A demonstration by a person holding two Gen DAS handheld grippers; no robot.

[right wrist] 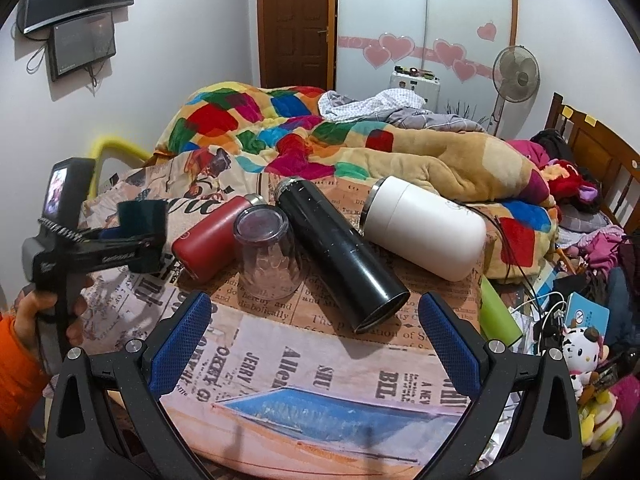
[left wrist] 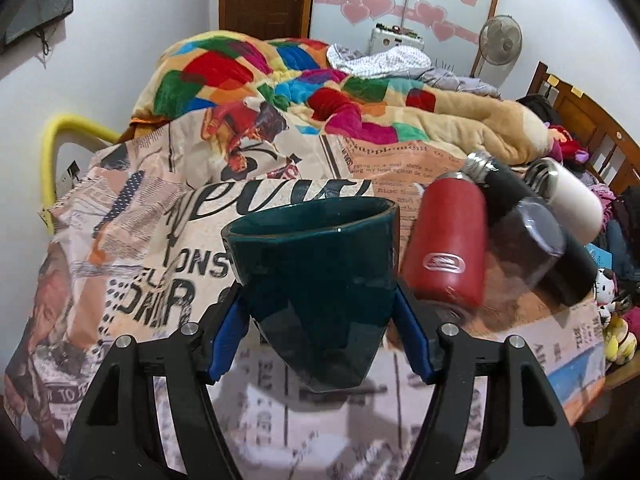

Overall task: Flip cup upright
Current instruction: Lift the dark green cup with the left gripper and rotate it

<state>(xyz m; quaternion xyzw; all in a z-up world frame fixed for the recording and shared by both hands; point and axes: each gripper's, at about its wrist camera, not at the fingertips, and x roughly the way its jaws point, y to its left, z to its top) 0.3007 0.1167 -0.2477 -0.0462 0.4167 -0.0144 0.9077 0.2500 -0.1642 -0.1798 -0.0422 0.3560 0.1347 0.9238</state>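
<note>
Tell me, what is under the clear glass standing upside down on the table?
Under the clear glass only the newspaper-print tablecloth shows through; it looks empty. The red bottle lies behind it.

Even indoor light, soft shadows, fisheye-bent edges, slight blur.

Readable print: only on the newspaper-pattern cloth

On the cloth (right wrist: 320,364) covering the surface I read "JERRY", "BIL", "A NEW" and "diabolically" from the right wrist camera, and "supplement to the" plus large "ONS" from the left one. The red bottle (left wrist: 446,250) carries an oval logo I cannot make out.
</note>
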